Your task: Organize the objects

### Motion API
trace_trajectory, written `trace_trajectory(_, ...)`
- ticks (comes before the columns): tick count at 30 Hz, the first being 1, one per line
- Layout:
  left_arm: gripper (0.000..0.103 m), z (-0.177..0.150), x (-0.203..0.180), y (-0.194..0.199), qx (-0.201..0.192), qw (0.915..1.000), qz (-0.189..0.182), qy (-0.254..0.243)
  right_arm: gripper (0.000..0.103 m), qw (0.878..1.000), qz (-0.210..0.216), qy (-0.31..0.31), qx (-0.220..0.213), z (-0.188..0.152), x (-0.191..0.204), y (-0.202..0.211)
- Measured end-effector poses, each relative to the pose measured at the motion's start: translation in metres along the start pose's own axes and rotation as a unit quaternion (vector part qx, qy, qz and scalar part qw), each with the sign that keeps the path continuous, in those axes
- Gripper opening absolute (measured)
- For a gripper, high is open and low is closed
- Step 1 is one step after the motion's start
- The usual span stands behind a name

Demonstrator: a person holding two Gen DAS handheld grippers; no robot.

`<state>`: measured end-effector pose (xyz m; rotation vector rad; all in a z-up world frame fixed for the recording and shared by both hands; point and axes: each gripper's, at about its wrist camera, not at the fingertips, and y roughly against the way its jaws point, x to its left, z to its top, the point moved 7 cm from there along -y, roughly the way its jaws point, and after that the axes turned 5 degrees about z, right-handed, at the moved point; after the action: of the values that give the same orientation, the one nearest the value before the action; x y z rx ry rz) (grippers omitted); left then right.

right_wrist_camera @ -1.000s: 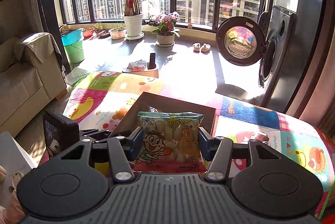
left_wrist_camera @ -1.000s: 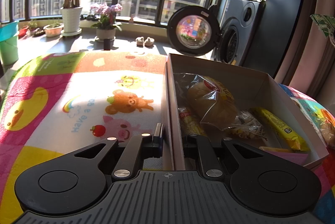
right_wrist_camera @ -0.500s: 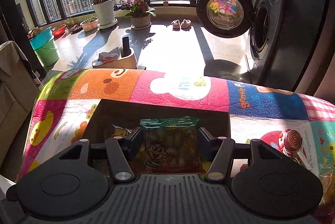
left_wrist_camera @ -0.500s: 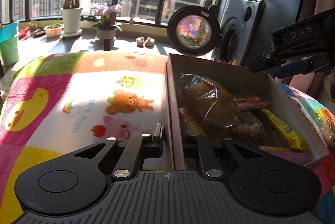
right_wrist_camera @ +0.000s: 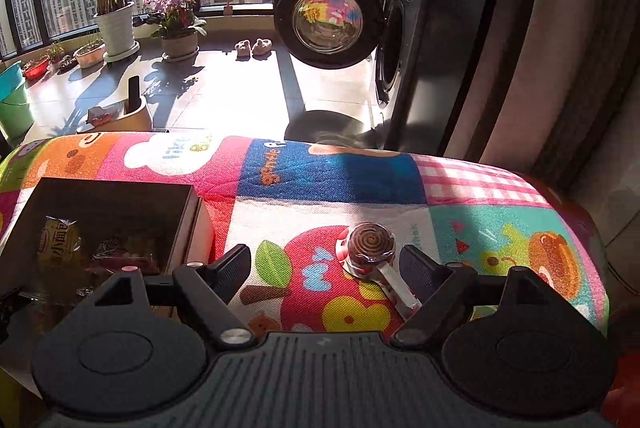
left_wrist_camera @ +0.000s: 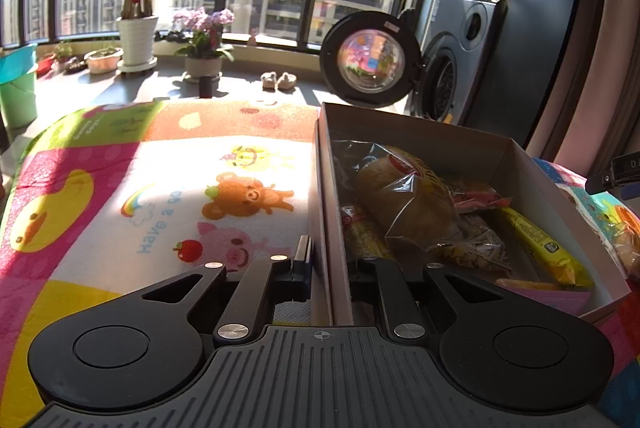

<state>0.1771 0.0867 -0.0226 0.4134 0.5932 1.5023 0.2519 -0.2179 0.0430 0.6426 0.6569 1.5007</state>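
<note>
A cardboard box [left_wrist_camera: 460, 144] sits on a colourful cartoon mat [left_wrist_camera: 160, 188]. It holds a bagged bread roll [left_wrist_camera: 404, 196], a yellow snack bar [left_wrist_camera: 536, 240] and other wrapped snacks. My left gripper [left_wrist_camera: 328, 260] is shut on the box's near left wall. In the right wrist view the box [right_wrist_camera: 116, 188] lies at the left. My right gripper [right_wrist_camera: 324, 264] is open and empty. A chocolate swirl lollipop [right_wrist_camera: 370, 242] lies on the mat between its fingers.
A washing machine with its round door open [left_wrist_camera: 370, 58] stands beyond the mat. Potted plants [left_wrist_camera: 138, 36], a green bucket [left_wrist_camera: 16, 88] and slippers [left_wrist_camera: 278, 80] stand on the floor by the windows. More wrapped snacks [left_wrist_camera: 620, 240] lie right of the box.
My right gripper let go of the green snack bag over the box, opened, and moved right to the lollipop. The left gripper has kept its hold on the box wall.
</note>
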Motion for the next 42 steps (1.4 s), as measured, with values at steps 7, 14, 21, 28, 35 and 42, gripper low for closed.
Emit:
trace_trajectory(7, 0.014, 0.000, 0.000, 0.000, 0.000, 1.0000, 0.000, 0.000, 0.082, 0.998, -0.009, -0.050, 0.021, -0.011, -0.031, -0.046)
trace_trajectory(14, 0.014, 0.000, 0.000, 0.000, 0.000, 1.0000, 0.000, 0.000, 0.081, 0.996, -0.023, -0.077, 0.030, -0.006, -0.032, -0.089)
trace_trajectory(21, 0.014, 0.000, 0.000, 0.000, 0.000, 1.0000, -0.001, 0.001, 0.044, 0.996, -0.023, -0.071, 0.047, -0.016, -0.036, -0.088)
trace_trajectory(28, 0.014, 0.000, 0.000, 0.000, 0.000, 1.0000, 0.000, 0.000, 0.044, 0.993, 0.019, -0.087, 0.073, -0.057, -0.035, -0.046)
trace_trajectory(35, 0.014, 0.000, 0.000, 0.000, 0.000, 1.0000, 0.000, 0.000, 0.045, 0.989, 0.081, -0.060, 0.106, -0.110, 0.001, 0.008)
trace_trajectory(42, 0.014, 0.000, 0.000, 0.000, 0.000, 1.0000, 0.000, 0.001, 0.071, 0.987, 0.141, -0.023, 0.075, -0.108, 0.018, 0.059)
